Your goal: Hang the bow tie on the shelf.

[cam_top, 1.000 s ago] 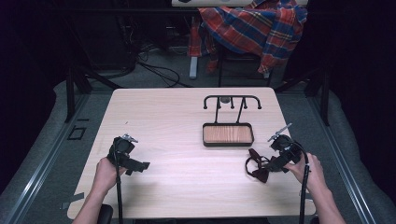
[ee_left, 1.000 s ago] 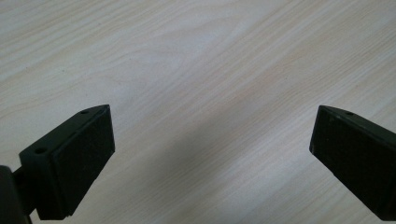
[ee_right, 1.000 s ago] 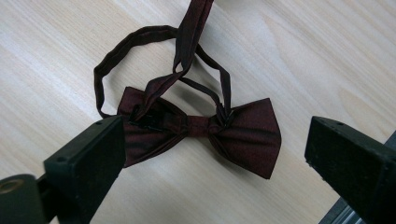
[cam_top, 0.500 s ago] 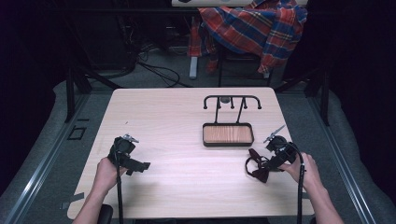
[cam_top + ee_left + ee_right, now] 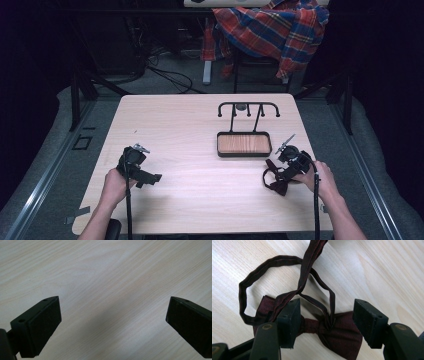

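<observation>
Lower right of the high view, the burgundy bow tie [image 5: 276, 181] is straddled by the right gripper [image 5: 325, 323]; jaws just been closing, knot between, not yet pinched; wings run jaw to jaw.

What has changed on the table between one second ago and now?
The right gripper has come down a little onto the dark red bow tie, and its jaws have just been closing; they straddle the bow tie's knot but do not press it yet. The left gripper stayed where it was, open. The bow tie, the wooden tray and the black rack have not moved.
</observation>
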`<state>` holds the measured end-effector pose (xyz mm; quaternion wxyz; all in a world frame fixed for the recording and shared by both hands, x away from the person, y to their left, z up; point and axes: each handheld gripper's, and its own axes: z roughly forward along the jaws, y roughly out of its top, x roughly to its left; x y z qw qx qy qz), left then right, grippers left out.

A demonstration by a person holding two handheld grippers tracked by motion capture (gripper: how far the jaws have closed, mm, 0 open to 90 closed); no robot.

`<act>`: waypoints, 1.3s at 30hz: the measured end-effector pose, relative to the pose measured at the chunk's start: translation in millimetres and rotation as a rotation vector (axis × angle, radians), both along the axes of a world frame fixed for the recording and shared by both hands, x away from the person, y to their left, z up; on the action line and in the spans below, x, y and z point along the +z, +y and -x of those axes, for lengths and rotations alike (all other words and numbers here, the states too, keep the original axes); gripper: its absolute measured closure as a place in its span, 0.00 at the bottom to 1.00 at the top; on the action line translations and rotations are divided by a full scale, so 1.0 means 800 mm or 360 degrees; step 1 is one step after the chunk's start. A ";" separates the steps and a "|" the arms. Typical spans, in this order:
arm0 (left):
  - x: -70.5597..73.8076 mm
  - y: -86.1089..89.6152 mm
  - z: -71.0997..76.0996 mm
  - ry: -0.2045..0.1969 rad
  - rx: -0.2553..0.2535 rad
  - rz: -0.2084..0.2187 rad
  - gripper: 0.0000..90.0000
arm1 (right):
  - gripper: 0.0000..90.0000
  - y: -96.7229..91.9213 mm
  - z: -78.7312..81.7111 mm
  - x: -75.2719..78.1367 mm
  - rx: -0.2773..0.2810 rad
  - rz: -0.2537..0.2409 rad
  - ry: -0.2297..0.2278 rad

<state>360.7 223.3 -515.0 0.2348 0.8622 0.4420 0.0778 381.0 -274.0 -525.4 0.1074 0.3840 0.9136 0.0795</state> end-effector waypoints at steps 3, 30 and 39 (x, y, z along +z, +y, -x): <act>0.000 0.000 0.000 -0.0004 -0.0001 -0.0003 0.00 | 0.42 0.009 -0.003 -0.006 0.0026 0.0002 -0.0015; 0.000 -0.002 0.000 0.0005 -0.0010 -0.0024 0.00 | 0.74 0.018 -0.032 -0.014 0.0055 -0.0013 0.0046; 0.000 -0.003 0.000 0.0007 -0.0013 -0.0027 0.00 | 0.97 0.014 -0.030 -0.015 -0.0002 -0.0005 0.0053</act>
